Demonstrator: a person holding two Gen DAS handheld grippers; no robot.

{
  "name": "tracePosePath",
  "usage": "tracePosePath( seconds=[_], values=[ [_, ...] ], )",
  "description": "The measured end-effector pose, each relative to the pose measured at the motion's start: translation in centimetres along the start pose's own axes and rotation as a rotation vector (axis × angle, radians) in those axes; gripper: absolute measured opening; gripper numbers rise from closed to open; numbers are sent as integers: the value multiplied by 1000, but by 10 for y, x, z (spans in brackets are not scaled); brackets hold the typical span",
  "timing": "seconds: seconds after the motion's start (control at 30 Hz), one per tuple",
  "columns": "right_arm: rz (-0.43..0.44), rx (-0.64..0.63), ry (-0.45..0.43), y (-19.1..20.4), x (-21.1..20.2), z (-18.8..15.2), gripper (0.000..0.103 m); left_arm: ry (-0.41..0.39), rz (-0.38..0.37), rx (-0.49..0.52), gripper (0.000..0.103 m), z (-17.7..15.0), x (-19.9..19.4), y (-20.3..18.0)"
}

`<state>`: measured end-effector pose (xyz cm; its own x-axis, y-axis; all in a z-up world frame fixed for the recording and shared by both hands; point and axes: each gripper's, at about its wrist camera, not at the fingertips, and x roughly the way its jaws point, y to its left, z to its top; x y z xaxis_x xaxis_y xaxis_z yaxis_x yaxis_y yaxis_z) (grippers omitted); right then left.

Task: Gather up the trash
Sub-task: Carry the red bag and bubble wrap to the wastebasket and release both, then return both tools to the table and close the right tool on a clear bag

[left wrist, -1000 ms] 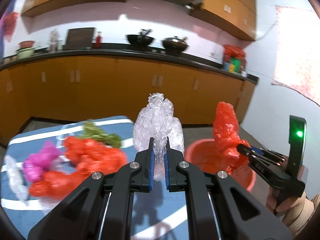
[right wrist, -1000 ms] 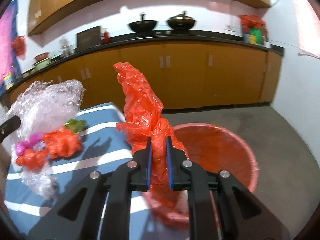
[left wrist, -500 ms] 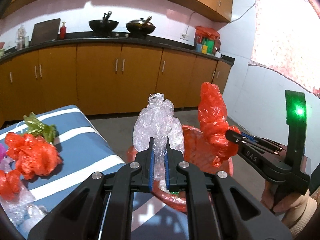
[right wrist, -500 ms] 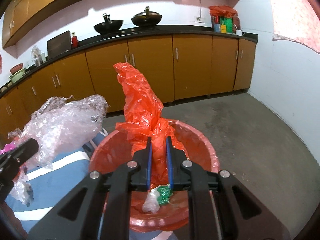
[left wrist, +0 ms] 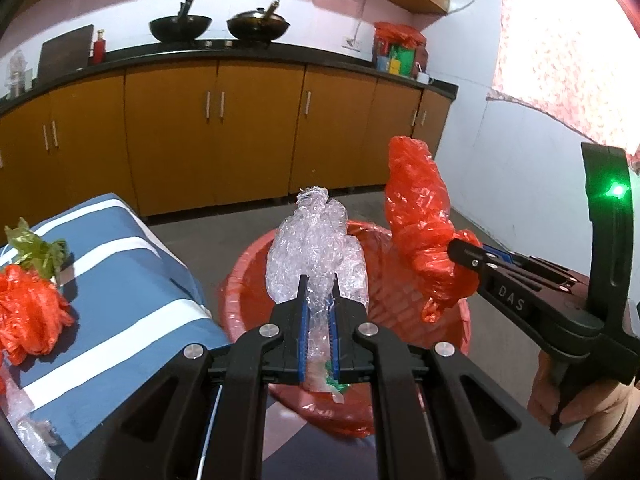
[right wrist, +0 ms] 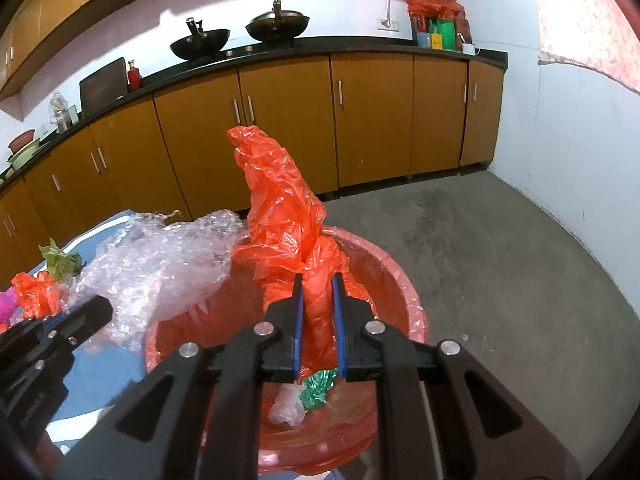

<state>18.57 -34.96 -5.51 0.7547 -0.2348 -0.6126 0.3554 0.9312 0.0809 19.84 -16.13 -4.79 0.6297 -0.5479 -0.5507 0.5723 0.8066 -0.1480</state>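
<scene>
bin (right wrist: pixel 404 280) floor half hidden (by grippers)

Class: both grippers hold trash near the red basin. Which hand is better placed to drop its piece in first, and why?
Probably the right. The right gripper holds its orange plastic bag directly above the red basin; the left gripper's bubble wrap hangs nearer the rim.

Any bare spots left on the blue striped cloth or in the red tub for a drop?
Free: the blue striped cloth between the crumpled orange bag and the edge nearest the red tub; also the concrete floor right of the tub. Crowded: the cloth's left end, with the green scrap and orange bag. The tub bottom holds only a few scraps.
</scene>
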Motion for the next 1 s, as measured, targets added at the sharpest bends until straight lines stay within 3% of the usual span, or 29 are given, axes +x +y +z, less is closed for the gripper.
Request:
tracePosePath(
  seconds=[0.2, 0.3, 0.33, 0.37, 1.0],
  values=[
    [8, 17, 4, -5, 9, 4, 21, 24, -12, 15, 9, 2, 15, -7],
    [19, 29, -2, -8, 9, 4, 27, 30, -18, 10, 27, 2, 17, -6],
    [18, 29, -3, -9, 9, 4, 29, 27, -12, 5, 40, 1, 17, -5],
    [16, 30, -2, -10, 9, 3, 31, 23, -10, 2, 43, 1, 17, -4],
    [12, -32, -23, 3, -9, 1, 31, 8, 89, -70, 44, -2, -5, 32]
  ],
)
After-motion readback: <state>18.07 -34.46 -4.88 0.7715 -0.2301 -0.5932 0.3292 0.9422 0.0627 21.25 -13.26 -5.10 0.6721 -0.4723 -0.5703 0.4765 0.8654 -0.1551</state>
